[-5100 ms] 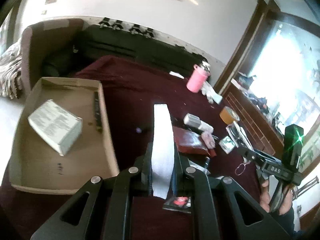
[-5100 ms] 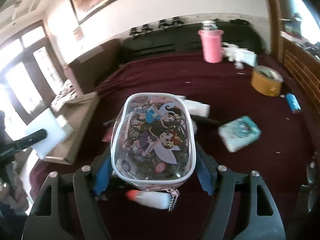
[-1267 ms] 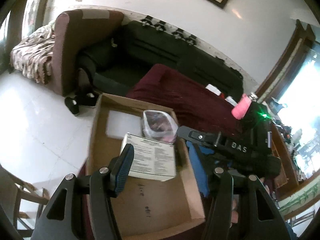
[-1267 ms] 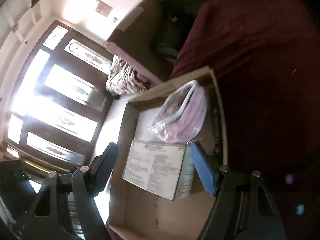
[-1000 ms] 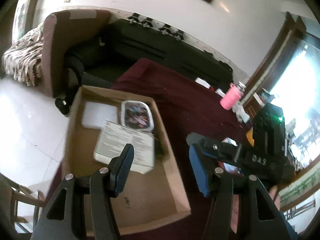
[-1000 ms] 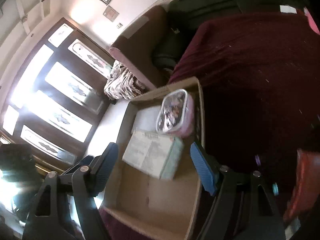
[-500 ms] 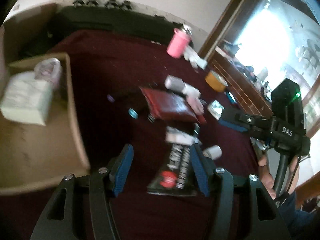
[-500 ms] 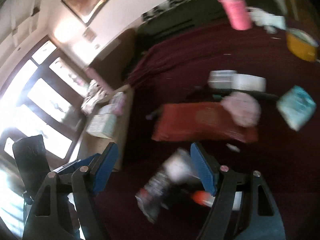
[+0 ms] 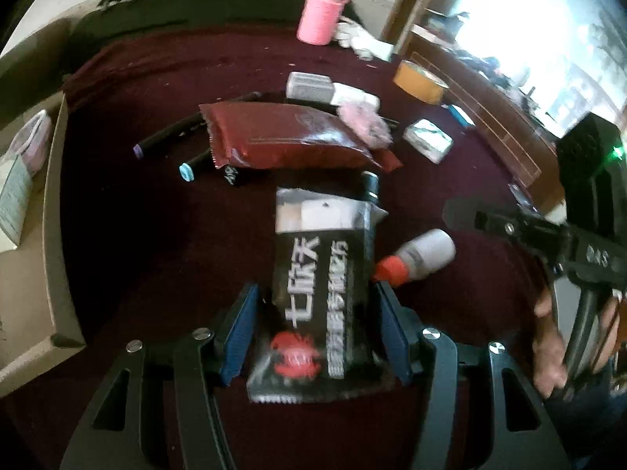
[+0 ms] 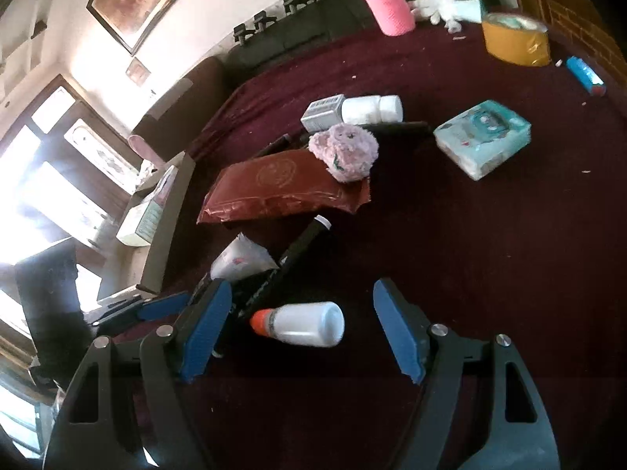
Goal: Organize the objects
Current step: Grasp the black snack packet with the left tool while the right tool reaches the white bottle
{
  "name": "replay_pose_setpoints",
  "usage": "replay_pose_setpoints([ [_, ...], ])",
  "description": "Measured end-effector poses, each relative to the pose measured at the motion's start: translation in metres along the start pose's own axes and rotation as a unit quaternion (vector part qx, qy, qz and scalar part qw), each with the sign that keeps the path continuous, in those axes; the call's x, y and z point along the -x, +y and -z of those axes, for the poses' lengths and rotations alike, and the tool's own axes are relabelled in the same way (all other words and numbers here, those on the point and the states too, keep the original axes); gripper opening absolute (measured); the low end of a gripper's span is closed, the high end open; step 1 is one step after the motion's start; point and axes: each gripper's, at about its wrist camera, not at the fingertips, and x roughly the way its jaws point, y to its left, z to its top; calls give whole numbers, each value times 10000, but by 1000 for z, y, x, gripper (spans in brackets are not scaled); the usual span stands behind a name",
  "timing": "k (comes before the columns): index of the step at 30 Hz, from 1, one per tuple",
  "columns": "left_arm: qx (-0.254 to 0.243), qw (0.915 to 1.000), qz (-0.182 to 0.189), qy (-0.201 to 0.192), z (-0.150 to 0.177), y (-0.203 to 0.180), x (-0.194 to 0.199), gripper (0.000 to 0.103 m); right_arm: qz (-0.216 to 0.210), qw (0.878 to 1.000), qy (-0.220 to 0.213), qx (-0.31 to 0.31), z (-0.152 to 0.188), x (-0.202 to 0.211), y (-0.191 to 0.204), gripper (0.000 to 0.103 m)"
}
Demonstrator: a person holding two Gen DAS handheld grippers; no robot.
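At the far left sits the shallow brown cardboard box [image 9: 55,235], already holding a white printed carton [image 9: 11,199] and a clear pink-trimmed pouch [image 9: 33,141]. Right of it, on the dark maroon cloth of the tabletop [image 9: 164,235], lie two black marker pens [image 9: 172,137] and a glossy dark red foil packet [image 9: 282,137].

The left tongs [image 9: 313,329] stand spread on either side of a flat black sachet with white lettering and a red crab print [image 9: 321,293], its lower half between the blue pads but not visibly pinched. It looks light, thin and floppy, with slippery film; I would take it across its narrow width near the middle, since a grip at one end would likely let it droop or slide out. A black pen [image 10: 301,246] lies along its right edge and might come up with it.

Further right, the right tongs [image 10: 301,325] are spread wide around a small white plastic bottle with an orange cap [image 10: 301,323], lying on its side untouched. It seems light and rigid but round, so it may roll; gripping across the body should hold.

Beyond are a pink fluffy toy [image 10: 345,152], a white pill bottle [image 10: 368,109], a pale blue tissue pack [image 10: 484,137], a yellow tape roll [image 10: 513,39] and a pink cup [image 10: 388,4], all well apart from both grasps.
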Motion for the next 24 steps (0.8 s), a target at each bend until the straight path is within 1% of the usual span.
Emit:
replay_pose_setpoints([
  [2,237,9997,80,-3,-2,7,-8,53,-25,9999,-103,46,0,-6,0,75],
  [3,332,9994,119,-34,-1,11,-9,53,23,9998,-179,58,0,-9,-1,75],
  [4,404,9990,147,-112,-1,13,-8,53,13,9998,-164,62,0,-13,-2,75],
  [6,519,9984,169,-170,0,17,-8,53,-162,9998,61,15,2,-24,-6,75],
  [7,537,9983,120,-176,0,17,-8,53,-260,9995,161,-8,3,-28,-6,76],
  [9,507,9986,-89,-154,2,16,-5,53,-400,9987,277,159,7,-27,1,77],
  [11,462,9987,-152,-154,6,17,-2,53,-628,9951,651,410,15,-28,12,77],
  [12,474,9986,-161,-163,7,18,-1,53,-676,9920,852,647,21,-28,21,77],
  [14,440,9987,-141,-198,9,20,-2,53,-525,9851,1100,1216,35,-27,39,77],
  [15,434,9987,-147,-203,8,20,-2,53,-342,9806,1176,1533,41,-26,49,77],
  [18,308,9991,-239,-181,7,16,-4,53,139,9757,983,1953,46,-25,62,77],
  [20,126,9993,-341,-127,6,12,-5,53,379,9726,985,2073,47,-30,64,72],
  [21,19,9992,-397,-92,6,10,-6,53,470,9708,1013,2123,49,-32,65,64],
  [23,-71,9990,-445,-75,6,7,-6,51,642,9633,1036,2393,55,-33,69,56],
  [24,-88,9988,-472,-77,6,7,-6,50,720,9593,1070,2512,58,-32,72,49],
])
